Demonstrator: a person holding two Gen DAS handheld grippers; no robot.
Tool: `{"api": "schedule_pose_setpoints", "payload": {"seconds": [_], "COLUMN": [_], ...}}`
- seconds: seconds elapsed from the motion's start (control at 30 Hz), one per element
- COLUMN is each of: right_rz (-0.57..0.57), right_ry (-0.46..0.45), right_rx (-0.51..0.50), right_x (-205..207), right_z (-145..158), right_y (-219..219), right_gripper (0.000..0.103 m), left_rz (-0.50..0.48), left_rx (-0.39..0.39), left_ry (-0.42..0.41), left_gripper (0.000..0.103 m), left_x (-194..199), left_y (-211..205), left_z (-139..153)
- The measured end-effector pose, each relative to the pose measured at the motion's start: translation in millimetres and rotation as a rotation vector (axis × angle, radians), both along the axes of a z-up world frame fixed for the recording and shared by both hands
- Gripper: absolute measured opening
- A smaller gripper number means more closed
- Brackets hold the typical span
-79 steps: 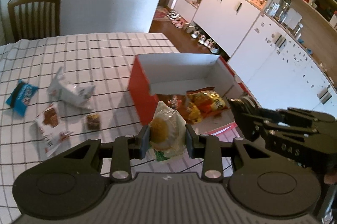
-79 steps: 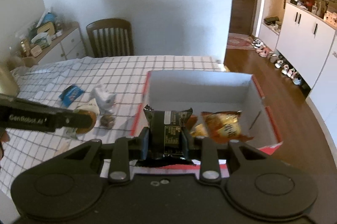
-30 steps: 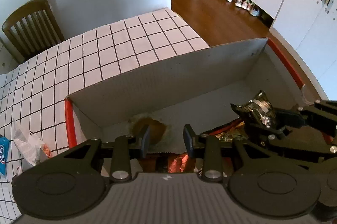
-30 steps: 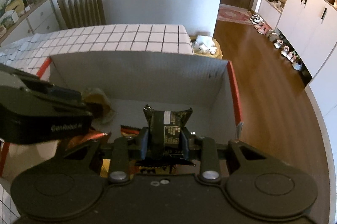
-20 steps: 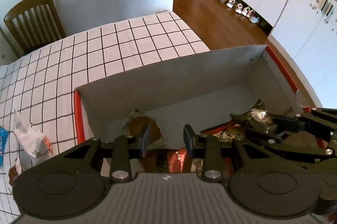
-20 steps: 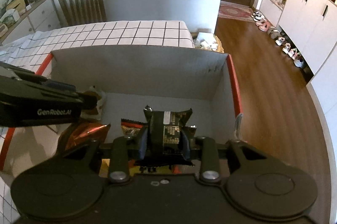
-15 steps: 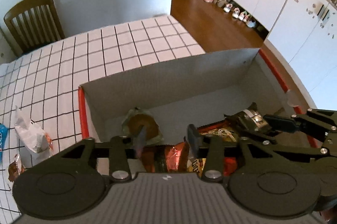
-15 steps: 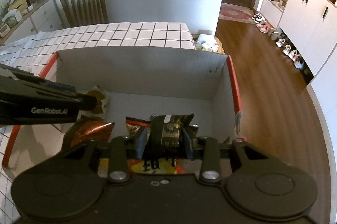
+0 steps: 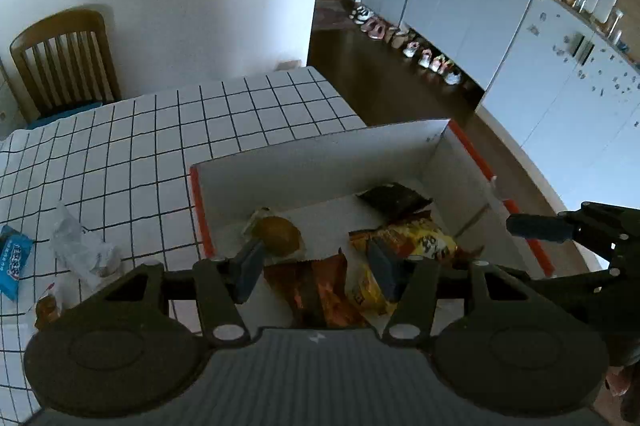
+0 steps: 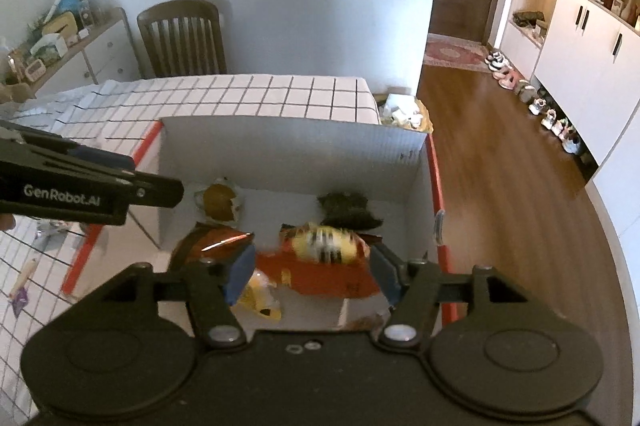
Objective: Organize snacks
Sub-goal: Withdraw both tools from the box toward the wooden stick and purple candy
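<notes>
Both grippers now hang above the red-edged box [image 9: 436,153] with nothing between their pads, where before each carried a snack; left gripper [image 9: 316,266] jaws opening, about half spread, empty; right gripper [image 10: 312,272] jaws opening, a bit wider, empty too. Round pastry packet [image 9: 278,236] lies on the box floor at 10 o'clock of the pile; dark packet [image 10: 348,209] sits at 1 o'clock by the far wall; yellow-striped bag [image 10: 324,246] and brown foil bag [image 10: 208,244] fill the near half. Loose snacks remain on the checked tablecloth [image 9: 140,145] at 9 o'clock of the box: clear wrapper [image 9: 80,252], blue packet [image 9: 12,260], a small brown one half hidden behind the left gripper body. Risks, as a guess: the grippers hang close together over the box, so swinging left for the next snack could knock them; a low pass could catch the near wall and shove the box toward the table edge at 3 o'clock; crinkly wrapper may slip from the pads.
</notes>
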State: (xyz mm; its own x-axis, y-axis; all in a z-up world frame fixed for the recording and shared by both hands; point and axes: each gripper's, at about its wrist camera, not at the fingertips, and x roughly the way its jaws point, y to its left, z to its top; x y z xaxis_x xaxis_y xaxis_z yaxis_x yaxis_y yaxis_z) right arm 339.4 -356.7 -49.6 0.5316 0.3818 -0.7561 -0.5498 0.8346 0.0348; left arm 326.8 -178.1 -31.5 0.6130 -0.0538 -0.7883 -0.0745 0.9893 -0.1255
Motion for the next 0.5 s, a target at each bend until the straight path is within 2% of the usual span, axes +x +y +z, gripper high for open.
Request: {"api": "schedule_pose_setpoints", "payload": {"seconds": [0.07, 0.23, 0.5], "right_rz": [0.001, 0.005, 0.000], "right_ry": [-0.010, -0.040, -0.074], "right_rx": [0.012, 0.038, 0.089], "right_x": [-5.5, -21.7, -51.4], "right_z": [6.1, 20.7, 38.1], "right_y": [-0.6, 0.2, 11.8], "right_gripper": [0.072, 0.073, 0.083], "left_rz": [-0.006, -0.022, -0.050], "left_rx": [-0.001, -0.016, -0.019], "left_ry": [-0.012, -0.041, -0.101], "left_gripper": [0.056, 0.056, 0.057], "left_x": [-7.6, -28.3, -70.2], "left_y": [2.7, 11.2, 29.9], "left_z": [5.8, 18.7, 37.9]}}
